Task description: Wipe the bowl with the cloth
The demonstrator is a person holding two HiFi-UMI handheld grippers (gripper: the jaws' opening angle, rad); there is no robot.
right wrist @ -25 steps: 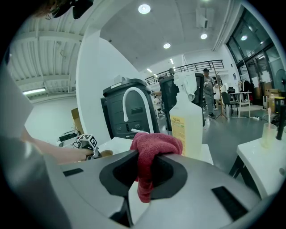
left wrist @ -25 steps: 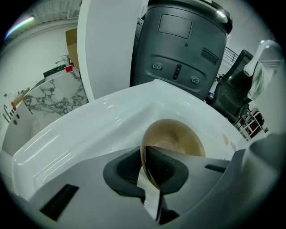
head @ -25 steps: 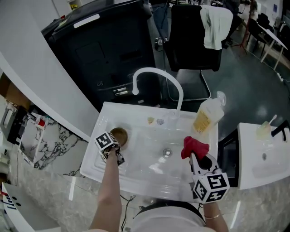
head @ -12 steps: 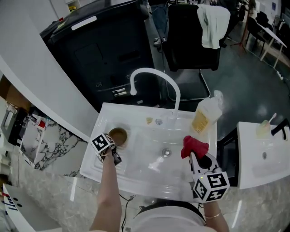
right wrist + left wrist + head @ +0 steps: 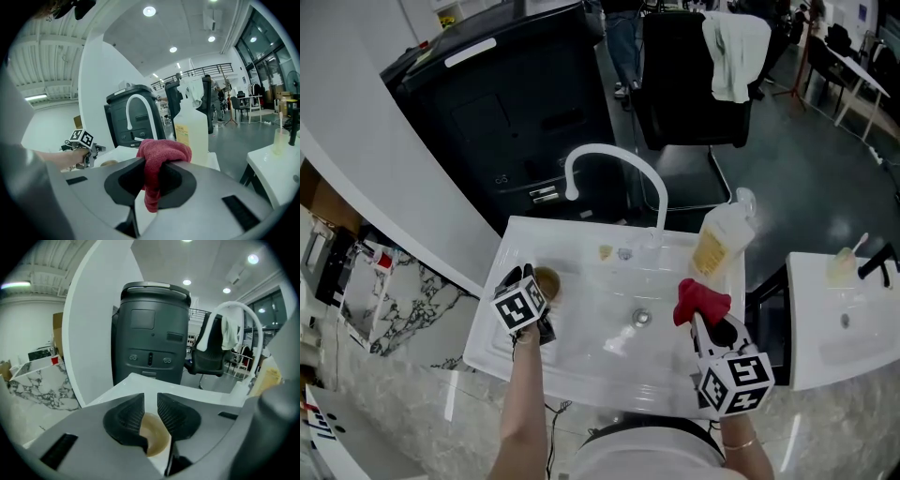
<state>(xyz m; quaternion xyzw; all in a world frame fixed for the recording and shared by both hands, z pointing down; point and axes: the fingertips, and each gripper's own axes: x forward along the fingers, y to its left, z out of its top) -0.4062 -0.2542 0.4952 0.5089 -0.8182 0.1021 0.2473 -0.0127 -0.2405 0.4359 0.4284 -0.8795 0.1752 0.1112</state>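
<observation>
Left gripper [image 5: 536, 292] sits at the left middle of the head view, on the sink's left ledge. In the left gripper view its jaws are drawn down to a narrow slit with the brown bowl [image 5: 154, 441] showing in the lower part of the slit, so I read it as pinching the rim, not 100% sure. The bowl [image 5: 549, 279] is upright, mouth up, round, so there is no long axis to line up with. Right gripper [image 5: 697, 321] is at the right middle of the frame, clamped on the red cloth [image 5: 701, 300], which bunches above the jaws and hangs below them in the right gripper view [image 5: 161, 152]. Key relation: the bowl lies to the left of the cloth, well apart, with the whole basin and the drain [image 5: 641, 318] between the 2. My right gripper has the cloth, so I judge it has to cross leftward, or the left brings the bowl in over the basin. The sink [image 5: 581, 370] is white and glossy, probably slick. The faucet [image 5: 614, 155] arches over the back edge, clear of the path. The bottle [image 5: 719, 239] stands near the cloth at upper right, so I should mind it when swinging.
</observation>
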